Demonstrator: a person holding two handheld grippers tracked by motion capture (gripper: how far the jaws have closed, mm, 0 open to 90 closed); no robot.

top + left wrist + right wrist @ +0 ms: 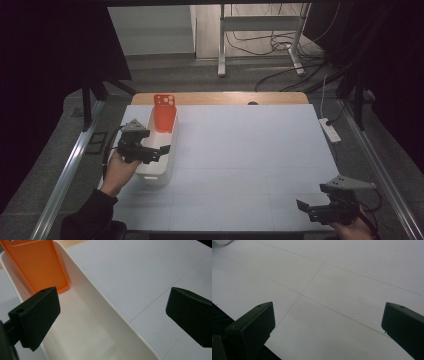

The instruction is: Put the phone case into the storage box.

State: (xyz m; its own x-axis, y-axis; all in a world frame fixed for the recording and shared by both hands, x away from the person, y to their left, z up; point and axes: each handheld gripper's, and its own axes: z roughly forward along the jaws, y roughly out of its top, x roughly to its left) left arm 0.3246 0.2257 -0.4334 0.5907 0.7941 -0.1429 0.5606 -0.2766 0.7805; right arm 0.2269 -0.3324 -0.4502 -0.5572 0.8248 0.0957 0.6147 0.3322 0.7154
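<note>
- High view: a white bin (159, 162) stands lengthwise near the left edge of the table (240, 165), its far end toward the far left corner.
- High view: an orange phone case (164, 113) stands upright in the far end of the bin, leaning on the end wall, camera cut-out at the top.
- High view: the left gripper (159, 152) hangs over the near half of the bin, held by the person's left hand (119, 170) that comes in from the left edge; its jaws stand spread and hold nothing.
- High view: the right gripper (306, 209) sits low at the near right corner of the table, well apart from the bin, pointing left; its jaws are spread and empty.
- High view: a white power strip (330, 129) lies at the right edge of the table.
- Left gripper view: the two black jaws stand wide apart, one over the bin's (105, 315) inside, the other over the bare table (140, 272) beside the bin's long wall.
- Left gripper view: the orange phone case (37, 265) rests on the bin floor at the far end, tilted back, clear of both jaws.
- Right gripper view: the jaws are spread wide over the white table (337, 277) with nothing between them; the left jaw reaches past the table's near edge.
</note>
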